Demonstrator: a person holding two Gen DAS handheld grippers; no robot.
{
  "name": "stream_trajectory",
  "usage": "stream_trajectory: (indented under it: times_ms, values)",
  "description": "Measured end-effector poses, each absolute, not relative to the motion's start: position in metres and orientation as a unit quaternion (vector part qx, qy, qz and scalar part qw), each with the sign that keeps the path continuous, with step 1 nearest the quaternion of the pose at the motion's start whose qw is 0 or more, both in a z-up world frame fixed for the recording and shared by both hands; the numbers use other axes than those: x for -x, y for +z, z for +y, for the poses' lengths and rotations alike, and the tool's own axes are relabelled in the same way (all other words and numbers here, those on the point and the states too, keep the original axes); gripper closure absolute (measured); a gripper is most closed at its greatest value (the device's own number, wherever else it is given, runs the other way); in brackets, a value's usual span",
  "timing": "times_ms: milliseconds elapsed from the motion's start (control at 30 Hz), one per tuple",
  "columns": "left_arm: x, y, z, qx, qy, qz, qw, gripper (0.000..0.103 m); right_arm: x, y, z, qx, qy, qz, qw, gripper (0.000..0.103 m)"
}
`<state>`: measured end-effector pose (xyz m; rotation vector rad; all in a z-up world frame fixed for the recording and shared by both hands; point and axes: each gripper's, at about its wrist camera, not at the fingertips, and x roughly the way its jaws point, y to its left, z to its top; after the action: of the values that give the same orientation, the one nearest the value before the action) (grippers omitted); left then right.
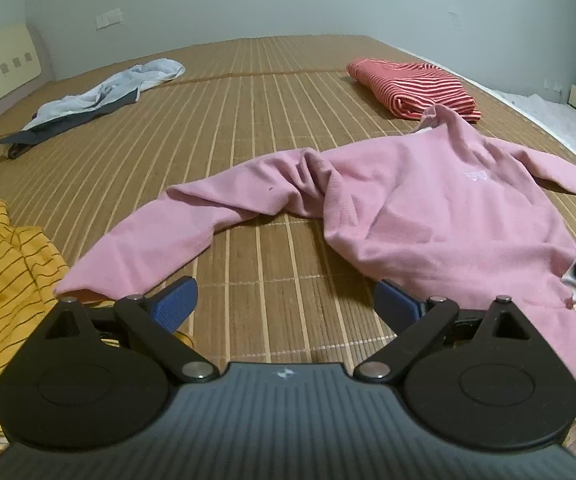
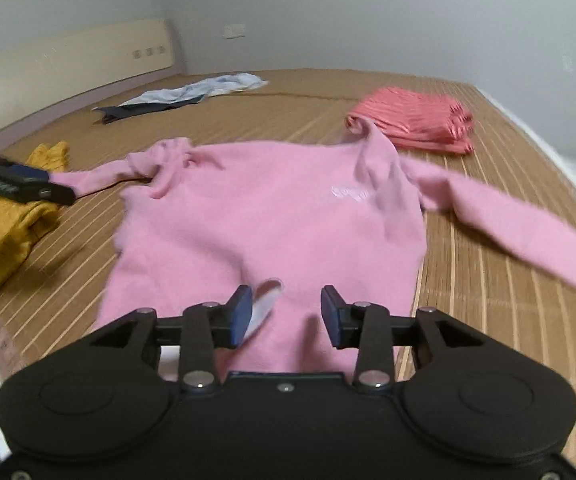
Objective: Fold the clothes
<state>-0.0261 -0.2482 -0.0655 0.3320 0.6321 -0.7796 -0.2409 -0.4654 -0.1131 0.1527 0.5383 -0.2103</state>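
A pink sweatshirt [image 2: 271, 208] lies spread face up on the bamboo mat [image 1: 247, 128] that covers the bed, both sleeves stretched out sideways – the one toward the yellow striped garment [image 1: 3, 264] wrinkled near the shoulder.

The right claw [image 2: 286, 312] hangs over the sweatshirt's near hem with its jaws standing apart, nothing pinched between them; a turned-up bit of white lining [image 2: 265, 300] shows just beside its left pad. That view is blurred, so I cannot tell whether the pads touch the cloth.

The left claw [image 1: 285, 306] is spread wide over bare mat, between the cuff of the nearer sleeve and the body of the sweatshirt – holding nothing.

Farther back sit a folded red striped top [image 1: 412, 88], just beyond the pink collar, and a crumpled pale blue and dark garment [image 1: 87, 104] near the headboard [image 2: 67, 60].
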Motion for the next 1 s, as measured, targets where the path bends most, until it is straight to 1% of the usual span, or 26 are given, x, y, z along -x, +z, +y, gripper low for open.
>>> stream_trajectory:
  times_ms: [133,233,333,400,433,533,667,800,867,1000]
  values:
    - [0.026,-0.069,-0.253,-0.163,-0.372,0.305,0.861,0.006,0.246,-0.099,-0.438,-0.025,-0.015,0.248,0.968,0.063]
    - [0.028,-0.069,-0.255,-0.165,-0.375,0.305,0.86,0.006,0.225,-0.111,-0.422,0.004,0.011,0.279,0.96,0.063]
    - [0.029,-0.07,-0.255,-0.169,-0.377,0.305,0.858,0.006,0.2,-0.131,-0.42,0.01,0.007,0.317,0.948,0.063]
    - [0.028,-0.071,-0.254,-0.171,-0.374,0.305,0.859,0.006,0.192,-0.139,-0.421,0.004,0.004,0.335,0.942,0.072]
    - [0.027,-0.071,-0.253,-0.172,-0.373,0.306,0.859,0.005,0.192,-0.141,-0.42,0.003,0.003,0.334,0.943,0.084]
    - [0.024,-0.07,-0.251,-0.168,-0.371,0.307,0.86,0.005,0.196,-0.138,-0.422,-0.011,0.004,0.324,0.946,0.094]
    - [0.025,-0.068,-0.25,-0.164,-0.373,0.303,0.861,0.006,0.21,-0.124,-0.425,-0.033,0.008,0.293,0.956,0.097]
    - [0.024,-0.065,-0.246,-0.161,-0.37,0.301,0.864,0.005,0.224,-0.1,-0.429,-0.082,0.034,0.238,0.967,0.098]
    - [0.021,-0.061,-0.24,-0.156,-0.364,0.299,0.868,0.006,0.224,-0.091,-0.427,-0.112,0.07,0.22,0.967,0.098]
    - [0.01,-0.048,-0.216,-0.121,-0.341,0.292,0.885,0.006,0.208,-0.091,-0.394,-0.132,0.171,0.213,0.953,0.098]
